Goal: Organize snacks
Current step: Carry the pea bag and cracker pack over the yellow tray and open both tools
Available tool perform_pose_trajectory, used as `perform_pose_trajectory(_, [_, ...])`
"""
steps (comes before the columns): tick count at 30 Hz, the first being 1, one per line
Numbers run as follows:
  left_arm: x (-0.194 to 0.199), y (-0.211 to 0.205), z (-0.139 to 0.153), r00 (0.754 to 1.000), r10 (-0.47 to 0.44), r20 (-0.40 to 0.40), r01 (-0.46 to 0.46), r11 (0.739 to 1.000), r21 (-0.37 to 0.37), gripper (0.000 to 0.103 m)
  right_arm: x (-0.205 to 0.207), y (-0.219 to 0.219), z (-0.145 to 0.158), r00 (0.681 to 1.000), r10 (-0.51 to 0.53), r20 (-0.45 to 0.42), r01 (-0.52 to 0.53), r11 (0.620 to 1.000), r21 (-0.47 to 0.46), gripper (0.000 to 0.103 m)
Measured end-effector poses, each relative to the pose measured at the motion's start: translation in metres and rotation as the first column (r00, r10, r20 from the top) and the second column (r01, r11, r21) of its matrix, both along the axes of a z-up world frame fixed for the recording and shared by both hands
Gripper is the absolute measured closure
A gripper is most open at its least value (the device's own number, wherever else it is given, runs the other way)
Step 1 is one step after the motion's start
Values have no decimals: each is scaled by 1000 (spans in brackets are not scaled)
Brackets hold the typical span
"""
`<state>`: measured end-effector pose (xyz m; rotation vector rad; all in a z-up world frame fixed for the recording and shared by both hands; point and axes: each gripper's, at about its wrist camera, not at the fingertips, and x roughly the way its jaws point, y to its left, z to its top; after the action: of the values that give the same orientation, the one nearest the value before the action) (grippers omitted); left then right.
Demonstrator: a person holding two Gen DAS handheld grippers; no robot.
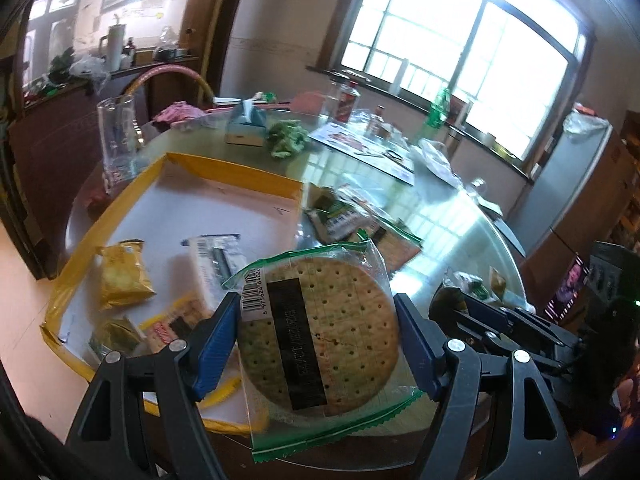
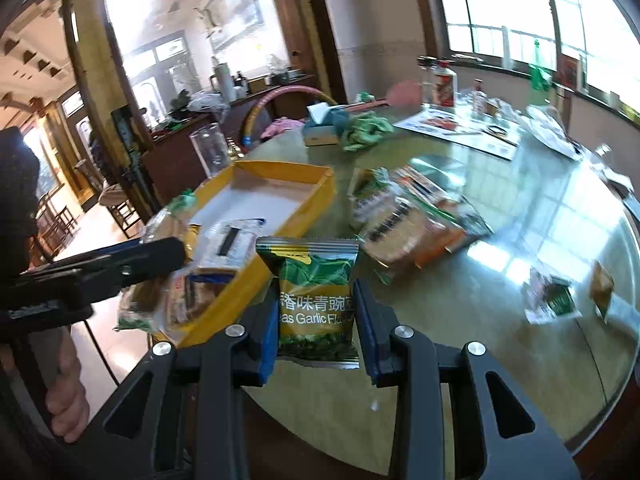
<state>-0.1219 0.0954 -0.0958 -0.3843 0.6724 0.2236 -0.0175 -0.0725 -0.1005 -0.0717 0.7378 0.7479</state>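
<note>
Left claw (image 1: 316,334) is pinching a big round cracker pack (image 1: 320,336) lower centre, hanging over the near rim of the yellow tray (image 1: 236,172). Right claw (image 2: 316,320) is squeezing a green pea packet (image 2: 314,296) narrow, just right of the tray's edge. Upper half of the tray's floor is sitting bare; the glass table (image 2: 480,320) is sitting mostly open at lower right.

A round cracker (image 1: 320,336) in a clear wrapper with green zigzag edges fills the lower centre of the left wrist view, held off the tabletop. A green pea packet (image 2: 316,300) stands upright at lower centre of the right wrist view. The yellow tray (image 1: 256,182), upper left, holds a yellow snack bag (image 1: 122,276) and a white packet (image 1: 218,260). More packets (image 2: 404,216) lie heaped right of the tray.
</note>
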Motion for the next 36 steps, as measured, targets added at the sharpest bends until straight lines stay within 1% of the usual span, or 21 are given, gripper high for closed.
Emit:
perform_pose_trajectory(9, [0,54,1,992,127,13,-127,992,-7,28,10,63,2,993,117,-1,-117,993,-22,67])
perform_pose_trajectory(18, [7,103,-7,977,215,-5,-215,976,-17,28,34,106,-2,987,156,-49,-157,987,-24,67])
perform_pose_trajectory(24, [11,128,-8,969,249,-12,-249,968,-24,28,46,121,-8,986,155,-67,-157,987,-31,67])
perform_pose_trajectory(27, [16,140,-10,965,261,-20,-261,965,-28,28,54,128,-11,984,157,-88,-159,987,-20,67])
perform_pose_trajectory(30, [23,150,-13,962,271,-37,-272,962,-21,28,57,138,-15,981,166,-103,-170,985,-22,67])
perform_pose_trajectory(33, [39,158,-20,964,256,-68,-258,966,-18,28,62,150,-21,980,170,-104,-175,984,-39,67])
perform_pose_trajectory(36, [62,162,-33,960,248,-132,-246,969,32,28,78,164,-30,982,140,-128,-149,987,-61,67])
